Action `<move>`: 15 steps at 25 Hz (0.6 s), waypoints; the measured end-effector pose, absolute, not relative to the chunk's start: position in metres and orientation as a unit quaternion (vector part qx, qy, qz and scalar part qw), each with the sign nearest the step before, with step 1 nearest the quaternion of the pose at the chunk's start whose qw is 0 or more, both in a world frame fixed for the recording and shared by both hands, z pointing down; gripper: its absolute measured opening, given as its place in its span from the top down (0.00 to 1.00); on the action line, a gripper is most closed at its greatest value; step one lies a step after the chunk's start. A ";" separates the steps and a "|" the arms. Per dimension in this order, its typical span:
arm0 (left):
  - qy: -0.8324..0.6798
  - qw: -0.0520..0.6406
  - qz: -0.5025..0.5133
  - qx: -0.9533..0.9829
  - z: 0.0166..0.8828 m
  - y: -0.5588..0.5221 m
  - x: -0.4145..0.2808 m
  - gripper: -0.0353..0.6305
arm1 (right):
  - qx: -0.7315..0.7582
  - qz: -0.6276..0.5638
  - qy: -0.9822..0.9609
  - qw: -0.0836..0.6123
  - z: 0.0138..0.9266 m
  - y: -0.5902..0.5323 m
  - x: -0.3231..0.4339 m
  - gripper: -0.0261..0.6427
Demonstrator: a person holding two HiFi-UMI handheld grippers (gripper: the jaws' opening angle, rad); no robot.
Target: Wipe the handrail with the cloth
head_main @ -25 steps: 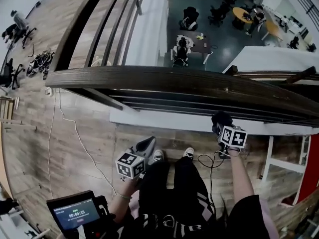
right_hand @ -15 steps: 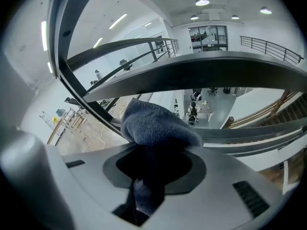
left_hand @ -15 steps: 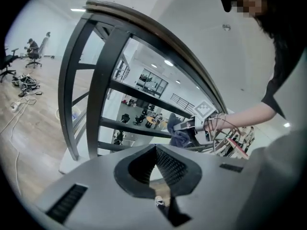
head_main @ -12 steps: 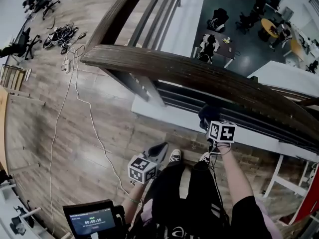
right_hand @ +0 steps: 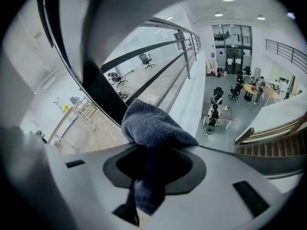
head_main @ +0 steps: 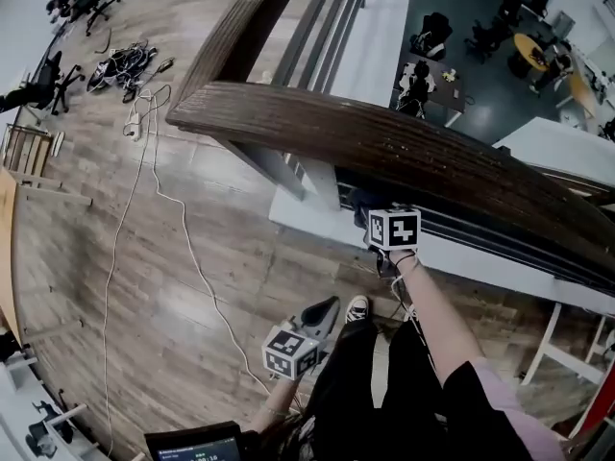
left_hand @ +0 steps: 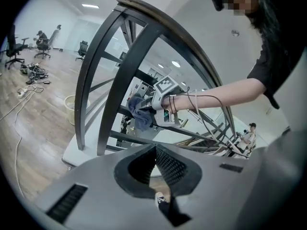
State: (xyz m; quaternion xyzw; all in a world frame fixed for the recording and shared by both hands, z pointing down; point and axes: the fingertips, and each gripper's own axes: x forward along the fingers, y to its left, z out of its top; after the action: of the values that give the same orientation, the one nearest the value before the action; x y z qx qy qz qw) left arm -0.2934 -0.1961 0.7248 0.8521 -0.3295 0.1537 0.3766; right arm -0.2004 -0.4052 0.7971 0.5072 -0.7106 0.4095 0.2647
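The dark blue terry cloth (right_hand: 152, 124) was clamped btwn the jaws of the right gripper (right_hand: 154, 163), w/ 1 bunched end pushed out past the tips & the other end hung down behind them. In the head view this gripper (head_main: 373, 209) was held out on a straight arm, just under the near edge of the dark brown curved wooden handrail (head_main: 404, 152). The cloth (head_main: 363, 200) was seen beside the dark bars below the rail; contact w/ the rail couldn't be made out. The left gripper (left_hand: 155, 163) was held low by the person's legs, well apart from the rail, w/ its 2 ribbed jaws brought together at the tips & nothing btwn them. A thin white cable (head_main: 144, 176) was laid across the wood-plank floor (head_main: 86, 286).
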 end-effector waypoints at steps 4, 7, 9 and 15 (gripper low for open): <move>-0.341 0.386 0.150 0.844 0.734 -0.197 -0.307 0.94 | 0.523 0.428 -0.695 0.245 0.809 -0.419 -0.210 0.80; -0.331 0.388 0.151 0.847 0.741 -0.197 -0.304 0.94 | 0.537 0.433 -0.685 0.233 0.812 -0.423 -0.206 0.80; -0.326 0.390 0.151 0.848 0.743 -0.199 -0.299 0.94 | 0.548 0.429 -0.679 0.236 0.811 -0.423 -0.198 0.80; -0.311 0.377 0.152 0.859 0.739 -0.210 -0.271 0.94 | 0.576 0.422 -0.662 0.227 0.813 -0.404 -0.150 0.80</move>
State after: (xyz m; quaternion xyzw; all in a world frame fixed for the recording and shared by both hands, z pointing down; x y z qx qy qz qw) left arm -0.2706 -0.2097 0.7393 0.8590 -0.3108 0.1521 0.3772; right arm -0.1497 -0.4036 0.8132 0.5758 -0.6624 0.4217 0.2275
